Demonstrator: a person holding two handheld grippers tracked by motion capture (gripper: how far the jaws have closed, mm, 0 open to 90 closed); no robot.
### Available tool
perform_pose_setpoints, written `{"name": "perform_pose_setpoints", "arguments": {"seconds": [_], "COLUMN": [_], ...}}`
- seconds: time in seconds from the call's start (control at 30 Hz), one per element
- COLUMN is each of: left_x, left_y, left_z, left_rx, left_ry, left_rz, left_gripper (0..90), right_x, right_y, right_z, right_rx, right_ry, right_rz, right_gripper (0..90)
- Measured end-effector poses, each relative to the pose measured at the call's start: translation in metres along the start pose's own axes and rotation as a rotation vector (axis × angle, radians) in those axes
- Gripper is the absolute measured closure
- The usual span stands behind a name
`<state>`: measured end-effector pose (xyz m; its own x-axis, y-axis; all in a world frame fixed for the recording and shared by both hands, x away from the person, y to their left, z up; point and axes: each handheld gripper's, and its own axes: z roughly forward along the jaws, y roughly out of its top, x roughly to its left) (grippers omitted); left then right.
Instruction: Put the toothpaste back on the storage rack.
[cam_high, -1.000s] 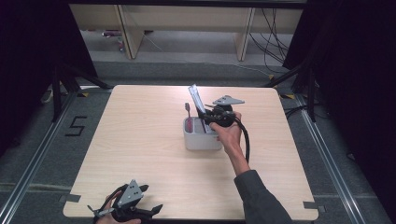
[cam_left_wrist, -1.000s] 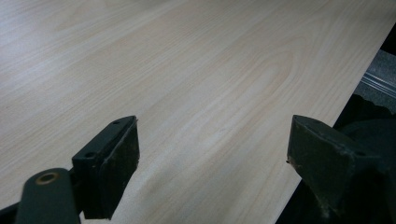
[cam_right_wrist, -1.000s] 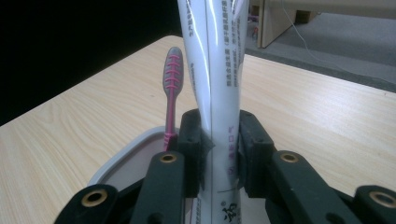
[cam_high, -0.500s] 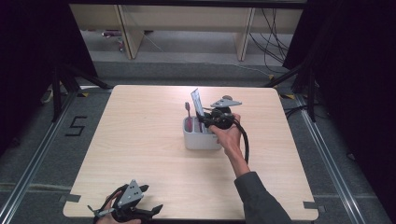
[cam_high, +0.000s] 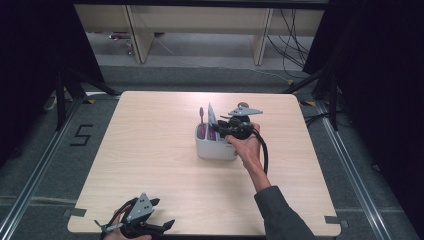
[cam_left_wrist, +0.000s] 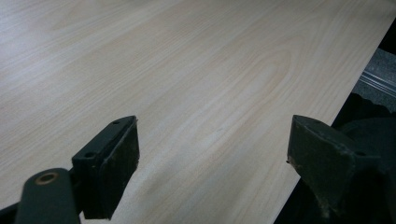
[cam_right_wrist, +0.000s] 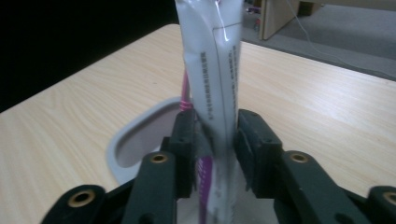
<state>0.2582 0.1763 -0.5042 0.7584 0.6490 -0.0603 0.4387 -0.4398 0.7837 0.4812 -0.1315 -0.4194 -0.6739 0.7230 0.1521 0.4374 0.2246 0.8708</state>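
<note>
We have the right gripper (cam_right_wrist: 212, 140) clamped on the white packet (cam_right_wrist: 215, 60) standing in the grey holder (cam_high: 215, 146) mid-bench, left gripper (cam_left_wrist: 212, 154) idle and wide; next we judge: release and withdraw.

Right claw (cam_high: 220, 129) holds a packet (cam_high: 211, 114) over the white holder (cam_high: 214, 149).
</note>
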Motion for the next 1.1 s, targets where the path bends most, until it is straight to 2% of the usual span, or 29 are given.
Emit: {"name": "perform_pose_setpoints", "arguments": {"seconds": [0.03,0.07,0.1,0.23,0.27,0.3,0.37,0.43,0.5,0.53,0.57,0.67,0.7,0.73,0.8,0.83,0.87,0.9,0.97,1.0,1.03,1.1], "left_x": [0.000,0.000,0.000,0.000,0.000,0.000,-0.001,0.000,0.001,0.000,0.000,-0.001,0.000,0.001,0.000,-0.001,0.000,0.000,0.000,0.000,0.000,0.000], "left_y": [0.000,0.000,0.000,0.000,0.000,0.000,0.000,0.000,0.000,0.000,0.000,0.000,0.000,0.000,0.000,0.000,0.000,0.000,0.000,0.000,0.000,0.000], "left_z": [0.000,0.000,0.000,0.000,0.000,0.000,0.001,0.000,0.000,0.000,0.000,0.001,0.000,0.000,0.000,0.001,0.000,0.000,0.000,0.000,0.000,0.000], "left_rx": [-0.005,-0.006,-0.007,-0.003,-0.004,-0.005,-0.023,-0.004,-0.001,-0.011,-0.011,-0.017,-0.001,0.001,-0.003,-0.015,-0.012,-0.006,-0.010,-0.010,-0.010,-0.007], "left_ry": [0.004,0.007,0.007,0.005,0.004,0.005,0.000,0.010,0.014,0.008,0.011,0.007,0.011,0.014,0.014,0.003,0.008,0.015,0.013,0.013,0.012,0.014], "left_rz": [0.003,0.004,0.004,0.014,0.010,0.006,-0.013,0.002,0.006,-0.006,-0.007,-0.016,0.006,0.013,0.004,-0.013,-0.007,-0.001,-0.005,-0.006,-0.006,-0.002], "left_gripper": [16.3,16.3,16.3,16.3,16.3,16.3,16.3,16.3,16.3,16.3,16.3,16.3,16.3,16.3,16.3,16.3,16.3,16.3,16.3,16.3,16.3,16.3], "right_x": [0.001,0.002,0.003,0.005,0.005,0.003,0.003,0.003,0.003,0.003,0.004,0.003,0.003,0.004,0.002,0.002,0.001,0.003,0.000,0.002,0.000,-0.001], "right_y": [0.001,0.002,0.002,0.001,0.002,0.002,0.002,0.003,0.003,0.004,0.003,0.004,0.004,0.004,0.003,0.003,0.002,0.001,0.000,-0.001,-0.001,-0.003], "right_z": [-0.001,-0.003,-0.003,-0.006,-0.007,-0.008,-0.010,-0.013,-0.015,-0.018,-0.019,-0.024,-0.026,-0.029,-0.031,-0.032,-0.034,-0.036,-0.038,-0.041,-0.041,-0.045], "right_rx": [0.000,-0.003,0.000,0.014,0.023,0.022,0.009,0.003,-0.006,0.002,-0.004,-0.015,-0.009,-0.011,-0.023,-0.024,-0.027,-0.022,-0.015,-0.015,-0.021,-0.026], "right_ry": [0.001,-0.017,0.002,-0.021,-0.013,-0.018,-0.010,-0.016,-0.021,-0.017,-0.015,-0.009,0.000,-0.008,-0.003,-0.006,-0.004,-0.007,0.007,-0.001,0.004,-0.007], "right_rz": [-0.003,-0.027,-0.026,-0.023,-0.009,-0.035,-0.030,-0.020,-0.030,-0.031,-0.016,-0.019,-0.021,-0.003,-0.019,-0.012,-0.011,0.029,0.015,0.044,0.021,0.029], "right_gripper": [64.1,63.5,62.0,57.6,56.3,55.1,54.5,52.8,50.6,50.2,49.8,47.4,47.1,46.6,45.9,45.2,44.9,44.6,42.8,41.9,41.8,41.6]}}
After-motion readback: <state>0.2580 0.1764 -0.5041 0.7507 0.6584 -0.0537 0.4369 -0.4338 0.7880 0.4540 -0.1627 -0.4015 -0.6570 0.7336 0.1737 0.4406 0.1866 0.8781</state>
